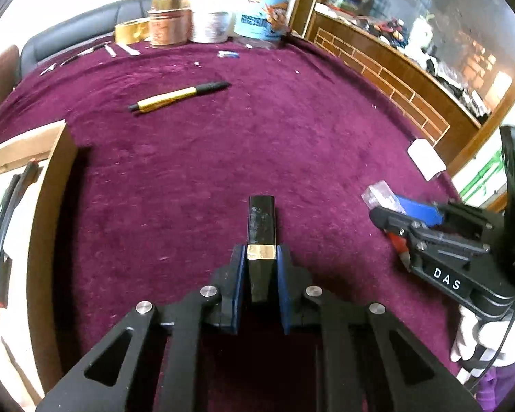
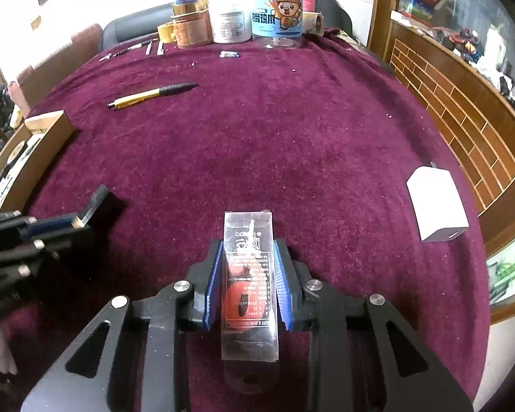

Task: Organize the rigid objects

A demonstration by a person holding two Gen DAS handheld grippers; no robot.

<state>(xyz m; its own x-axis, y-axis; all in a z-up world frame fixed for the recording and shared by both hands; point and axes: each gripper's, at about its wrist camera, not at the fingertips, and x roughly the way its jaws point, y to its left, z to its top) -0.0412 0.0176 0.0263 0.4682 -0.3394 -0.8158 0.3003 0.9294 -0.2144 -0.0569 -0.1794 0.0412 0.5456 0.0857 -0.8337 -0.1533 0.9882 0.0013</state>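
Observation:
In the left wrist view my left gripper (image 1: 261,257) is shut on a black square tube with a gold band (image 1: 260,219), which sticks out forward just above the maroon tablecloth (image 1: 223,158). The right wrist view has my right gripper (image 2: 247,250) shut on a clear plastic box with a red item inside (image 2: 249,274), its blue pads pressing both sides. Each gripper shows in the other's view: the right gripper (image 1: 395,211) with the clear box (image 1: 381,194) at the right, the left gripper (image 2: 75,221) with the black tube (image 2: 99,199) at the left.
A gold and black pen (image 2: 151,94) lies further back on the cloth. A white charger block (image 2: 436,206) sits near the right edge. An open cardboard box (image 1: 48,206) stands at the left. Jars and tape rolls (image 2: 278,17) line the far edge. A wooden cabinet (image 2: 463,113) stands right.

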